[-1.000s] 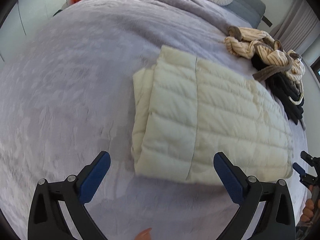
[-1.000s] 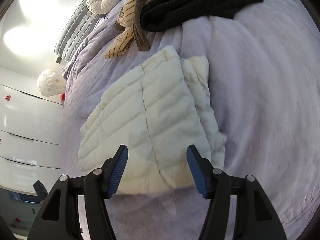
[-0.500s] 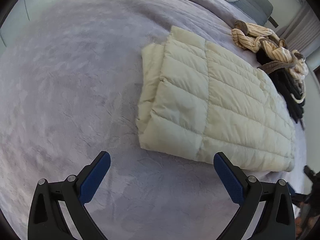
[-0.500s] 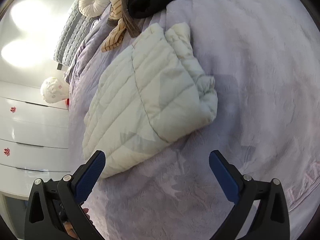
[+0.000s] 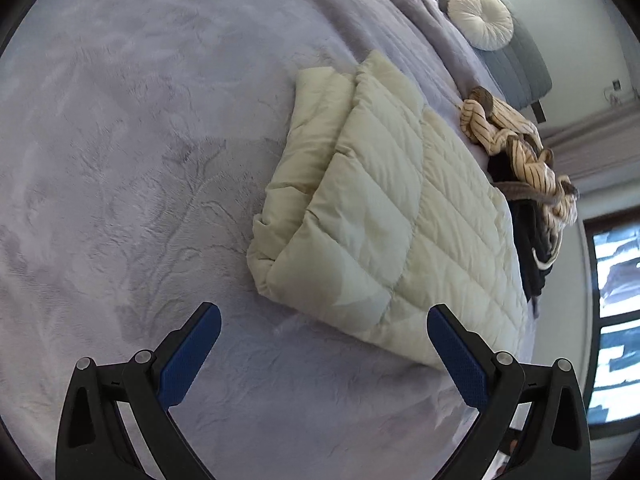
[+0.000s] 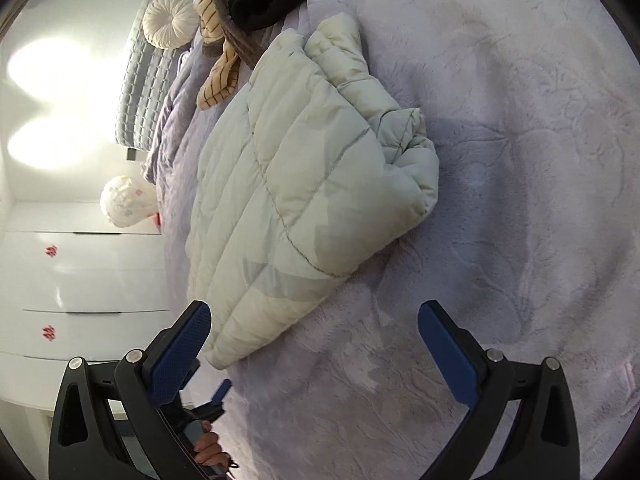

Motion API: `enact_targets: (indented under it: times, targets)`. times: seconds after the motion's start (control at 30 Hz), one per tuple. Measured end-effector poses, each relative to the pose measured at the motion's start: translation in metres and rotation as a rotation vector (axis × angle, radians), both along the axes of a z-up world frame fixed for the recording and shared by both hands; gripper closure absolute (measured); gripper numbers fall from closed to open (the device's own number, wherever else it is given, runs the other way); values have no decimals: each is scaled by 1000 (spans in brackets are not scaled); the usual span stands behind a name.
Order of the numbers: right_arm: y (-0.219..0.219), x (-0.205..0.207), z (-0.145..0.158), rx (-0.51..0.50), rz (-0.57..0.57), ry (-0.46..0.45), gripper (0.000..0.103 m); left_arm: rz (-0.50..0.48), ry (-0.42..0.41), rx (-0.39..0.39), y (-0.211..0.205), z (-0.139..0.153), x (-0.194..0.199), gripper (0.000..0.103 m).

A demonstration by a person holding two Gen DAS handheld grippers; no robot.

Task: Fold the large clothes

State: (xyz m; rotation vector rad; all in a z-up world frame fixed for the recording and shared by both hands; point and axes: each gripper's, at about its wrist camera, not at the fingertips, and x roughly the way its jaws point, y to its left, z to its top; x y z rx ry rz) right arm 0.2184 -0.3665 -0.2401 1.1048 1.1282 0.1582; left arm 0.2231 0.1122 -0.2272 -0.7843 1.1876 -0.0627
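You are holding both claws wide apart and empty. The left claw [image 5: 323, 342] is hanging above the bed cover [image 5: 120, 160], just before the near corner of the folded jacket [image 5: 392, 216], and nothing is lying between its blue pads. The right claw [image 6: 314, 340] is hovering over the opposite side of the same jacket [image 6: 304, 184], its left finger [image 6: 180, 354] standing just beside the lower edge of the garment, without gripping it. I think you are keeping them free like this because the fold looks finished and no cloth needs to be held now; from this height you are able to look over the whole bundle.

The jacket is lying in the middle of the lilac bed, apart from the pile of striped and dark clothes [image 5: 520, 152] that is waiting nearer the headboard [image 5: 516, 56]. It is a cream, quilted, puffy garment, folded in a long rectangle with several layers showing at one short end. That end is looking thick and a little loose, with one layer sticking out from under the top panel. The filling is probably making it springy, so the layers could open again. A round white cushion [image 6: 171, 18] is leaning at the headboard.
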Motion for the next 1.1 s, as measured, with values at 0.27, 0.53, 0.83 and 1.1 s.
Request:
enact_targets:
  times: [0.27, 0.53, 0.83, 1.1]
  targets:
    - [0, 31, -29, 128, -46, -10, 0, 27, -16, -62, -12, -17, 38, 0]
    - [-1, 67, -40, 175, -74, -47, 0, 6, -24, -3, -19, -28, 72, 0]
    - [-8, 75, -49, 201, -92, -28, 10, -78, -77, 65, -26, -11, 85, 62]
    - [-14, 66, -44, 248, -125, -38, 73, -183, -162, 143, -38, 25, 78, 74]
